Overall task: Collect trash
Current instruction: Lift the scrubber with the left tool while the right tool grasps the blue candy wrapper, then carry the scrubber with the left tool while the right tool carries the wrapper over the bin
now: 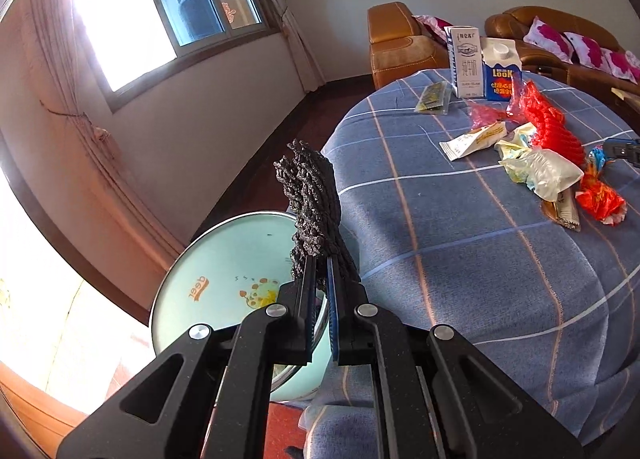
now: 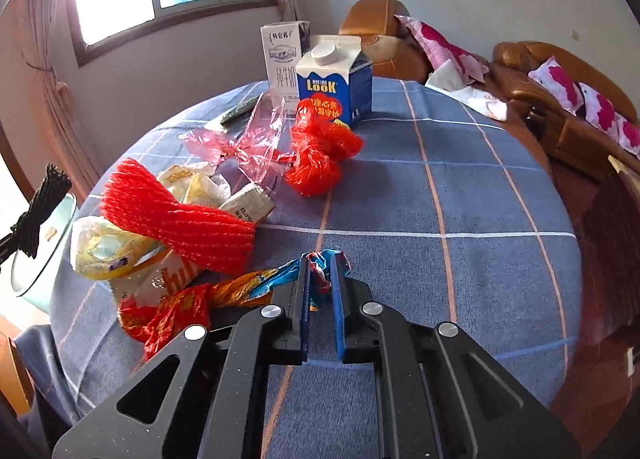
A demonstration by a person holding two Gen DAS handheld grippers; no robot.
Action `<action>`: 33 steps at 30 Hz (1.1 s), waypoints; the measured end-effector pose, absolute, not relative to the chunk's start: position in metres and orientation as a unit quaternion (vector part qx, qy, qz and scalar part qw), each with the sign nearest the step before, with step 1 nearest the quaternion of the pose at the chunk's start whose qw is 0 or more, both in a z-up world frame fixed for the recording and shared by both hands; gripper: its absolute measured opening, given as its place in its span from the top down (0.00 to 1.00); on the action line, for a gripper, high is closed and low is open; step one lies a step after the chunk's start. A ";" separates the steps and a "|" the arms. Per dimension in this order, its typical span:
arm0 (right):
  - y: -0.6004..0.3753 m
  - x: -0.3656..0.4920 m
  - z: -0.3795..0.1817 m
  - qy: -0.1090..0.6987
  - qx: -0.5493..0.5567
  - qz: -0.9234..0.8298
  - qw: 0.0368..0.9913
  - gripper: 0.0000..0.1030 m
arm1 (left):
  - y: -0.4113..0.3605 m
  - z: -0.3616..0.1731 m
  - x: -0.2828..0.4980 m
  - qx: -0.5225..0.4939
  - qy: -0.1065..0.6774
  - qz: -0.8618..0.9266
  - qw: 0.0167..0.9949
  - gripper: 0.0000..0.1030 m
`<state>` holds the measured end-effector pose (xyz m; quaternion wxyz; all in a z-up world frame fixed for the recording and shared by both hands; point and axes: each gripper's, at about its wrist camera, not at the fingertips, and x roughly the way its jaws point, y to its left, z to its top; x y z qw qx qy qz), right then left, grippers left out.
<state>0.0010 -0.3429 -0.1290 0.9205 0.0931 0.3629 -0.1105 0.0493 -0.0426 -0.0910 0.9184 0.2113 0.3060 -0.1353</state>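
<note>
Holding black foam net (image 1: 310, 203) pinched in left gripper (image 1: 320, 263) over mint bin (image 1: 224, 283) off the table (image 1: 460, 259) edge | right gripper (image 2: 320, 265) fingers clamped on blue-orange wrapper (image 2: 256, 285) near front edge | risk: thin wrapper slipping free, or dragging red net (image 2: 180, 215) and neighbouring wrappers along | cartons (image 2: 336, 87) stand clear at far edge

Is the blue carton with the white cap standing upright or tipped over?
Upright. The blue carton stands on its base on the tablecloth, white cap on top, beside the taller white carton.
</note>
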 end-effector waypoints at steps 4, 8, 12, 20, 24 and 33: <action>-0.334 -0.012 -0.112 0.333 0.099 -0.111 0.931 0.92 | -0.034 -0.083 0.047 0.207 0.298 -0.126 0.923 0.95; -0.325 -0.020 -0.092 0.308 0.098 -0.104 0.940 0.93 | -0.023 -0.074 0.046 0.205 0.290 -0.113 0.928 0.95; -0.315 -0.026 -0.071 0.285 0.096 -0.095 0.949 0.93 | -0.012 -0.070 0.048 0.201 0.289 -0.101 0.930 0.95; -0.285 -0.023 -0.032 0.241 0.093 -0.061 0.964 0.93 | -0.001 -0.067 0.050 0.215 0.281 -0.071 0.933 0.95; -0.268 -0.005 -0.023 0.232 0.083 -0.043 0.968 0.93 | 0.006 -0.068 0.054 0.232 0.280 -0.044 0.930 0.95; -0.211 0.051 -0.021 0.227 0.052 0.016 0.972 0.93 | 0.036 -0.067 0.068 0.226 0.296 0.002 0.928 0.95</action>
